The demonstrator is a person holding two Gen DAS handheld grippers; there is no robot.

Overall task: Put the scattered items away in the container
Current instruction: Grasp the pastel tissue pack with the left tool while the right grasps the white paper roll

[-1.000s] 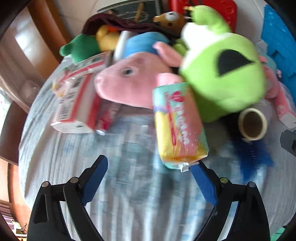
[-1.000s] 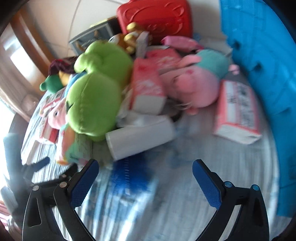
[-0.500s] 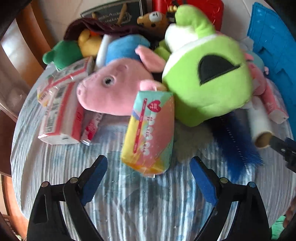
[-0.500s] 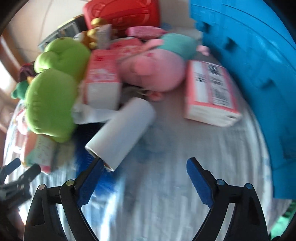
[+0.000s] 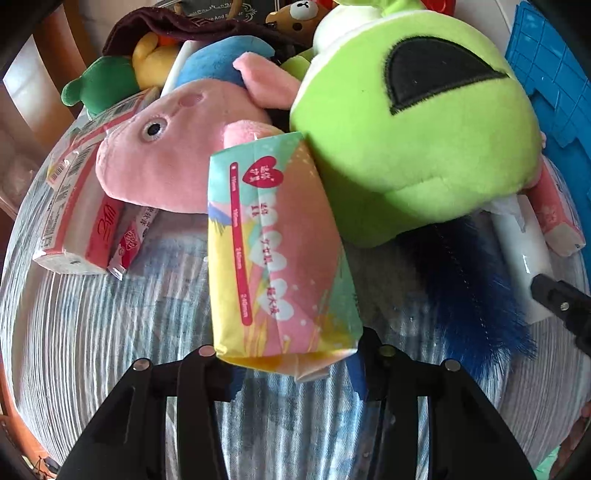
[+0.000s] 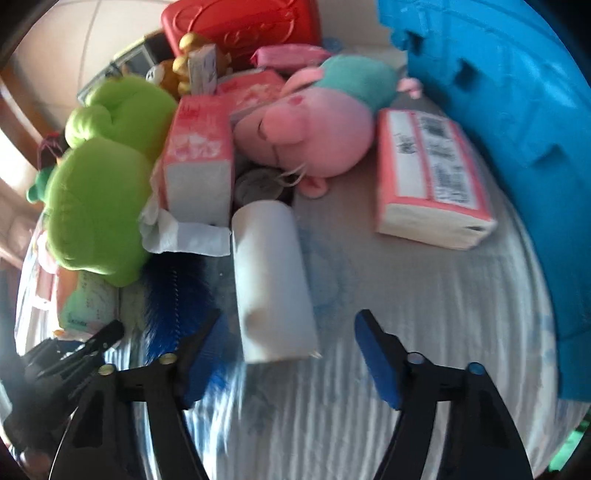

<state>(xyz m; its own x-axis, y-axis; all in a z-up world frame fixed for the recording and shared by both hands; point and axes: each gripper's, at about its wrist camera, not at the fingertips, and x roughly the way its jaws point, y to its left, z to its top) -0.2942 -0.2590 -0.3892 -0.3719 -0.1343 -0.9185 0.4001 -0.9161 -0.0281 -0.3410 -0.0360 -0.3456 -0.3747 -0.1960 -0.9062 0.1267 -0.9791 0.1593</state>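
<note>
My left gripper point(image 5: 291, 363) is shut on the near end of a pastel tissue pack point(image 5: 273, 251), which leans against a pink pig plush point(image 5: 166, 162) and a green alien plush point(image 5: 413, 147). My right gripper point(image 6: 286, 354) is open, its fingers either side of the near end of a white paper roll point(image 6: 271, 273) on the striped cloth. The blue container point(image 6: 517, 155) stands at the right in the right wrist view and shows at the top right in the left wrist view point(image 5: 554, 74).
A red-and-white tissue pack point(image 5: 74, 221) lies left. A blue feather duster point(image 5: 469, 291) lies between the grippers. In the right wrist view, a pink tissue pack point(image 6: 428, 173), another pig plush point(image 6: 314, 129), a pink box point(image 6: 199, 158) and a red case point(image 6: 243, 26) crowd the back.
My left gripper moved forward and closed on the pastel tissue pack. My right gripper moved in so that the white roll's end lies between its open fingers.
</note>
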